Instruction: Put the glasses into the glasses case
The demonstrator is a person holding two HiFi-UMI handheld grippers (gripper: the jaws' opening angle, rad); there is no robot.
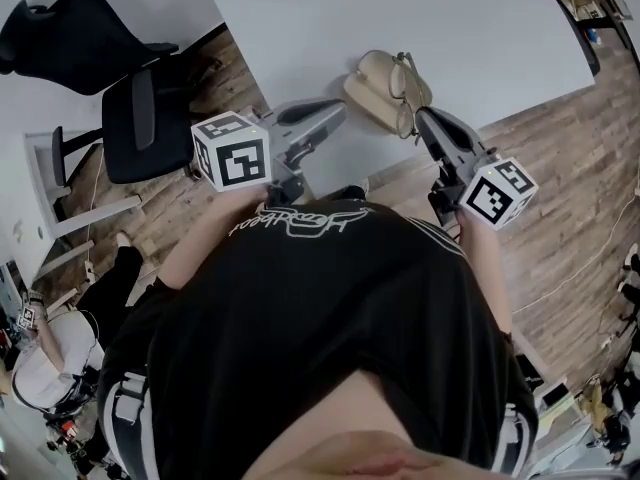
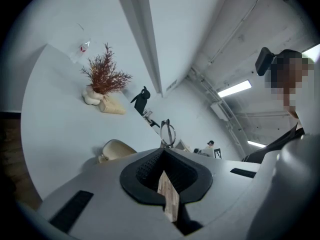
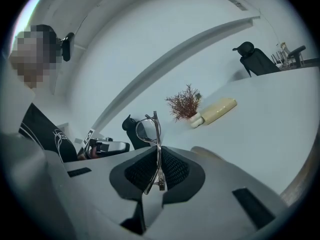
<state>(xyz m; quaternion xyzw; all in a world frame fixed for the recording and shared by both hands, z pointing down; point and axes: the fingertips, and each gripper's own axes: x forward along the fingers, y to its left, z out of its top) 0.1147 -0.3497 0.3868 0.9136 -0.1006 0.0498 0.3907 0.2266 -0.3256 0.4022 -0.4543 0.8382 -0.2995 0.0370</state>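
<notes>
The glasses (image 1: 405,90) have a thin metal frame and stand upright over the open beige glasses case (image 1: 368,90) on the white table (image 1: 470,38). My right gripper (image 1: 421,120) is shut on the glasses (image 3: 148,128), pinching one side of the frame between its black pads. Just past that gripper's jaws shows the rim of the case (image 3: 206,154). My left gripper (image 1: 333,114) hovers left of the case, jaws together and holding nothing. In the left gripper view the case (image 2: 117,148) lies ahead to the left and the glasses (image 2: 168,133) rise above the jaw tips (image 2: 163,151).
A dried red plant in a white holder (image 2: 104,78) and a beige block (image 3: 218,110) stand at the table's far side. A black office chair (image 1: 135,118) stands left of the table on the wood floor. The table's near edge runs just under both grippers.
</notes>
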